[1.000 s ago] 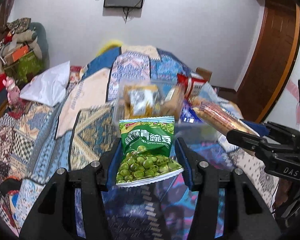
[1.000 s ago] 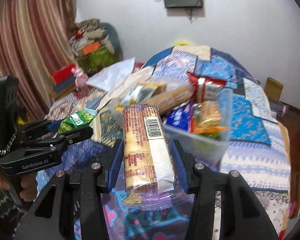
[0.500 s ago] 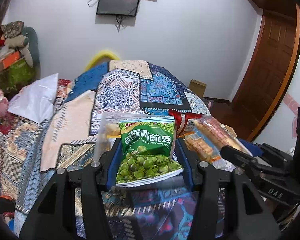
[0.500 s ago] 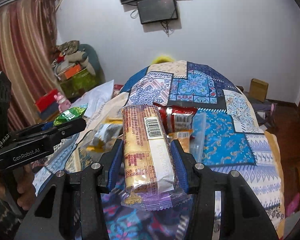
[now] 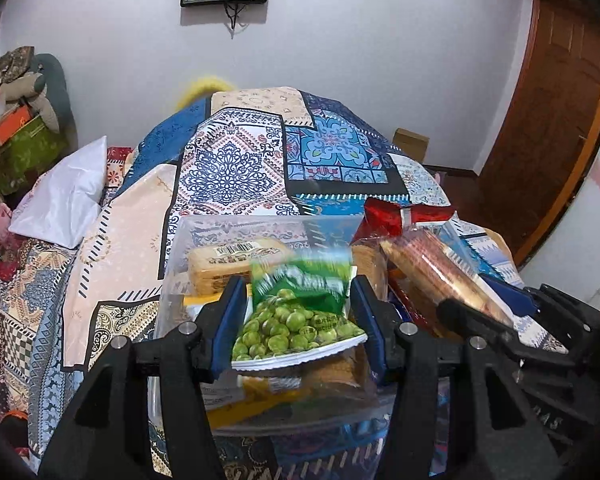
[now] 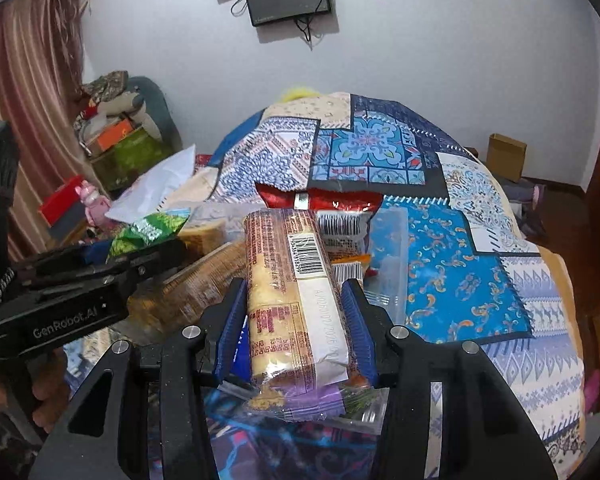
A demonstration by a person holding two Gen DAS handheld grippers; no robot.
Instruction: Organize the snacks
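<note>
My left gripper [image 5: 300, 320] stands around a green bag of peas [image 5: 300, 312] over a clear plastic bin [image 5: 260, 224]. The bag's top is blurred and the jaws stand wider apart than before, so the grip is unclear. The bin holds a yellow biscuit pack [image 5: 236, 260] and other snacks. My right gripper [image 6: 296, 328] is shut on a long biscuit roll [image 6: 296, 280], held over the bin's right side [image 6: 388, 264]. A red snack bag [image 6: 320, 200] lies at the bin's far edge.
The bin sits on a bed with a patchwork quilt [image 5: 240, 168]. A white pillow [image 5: 64, 196] lies at the left. Boxes and clutter [image 6: 116, 140] stand along the left wall. A wooden door [image 5: 548, 120] is at the right.
Both grippers have moved forward over the bin. The left jaws have spread and the pea bag now tilts and blurs. The right grip on the roll is unchanged.
</note>
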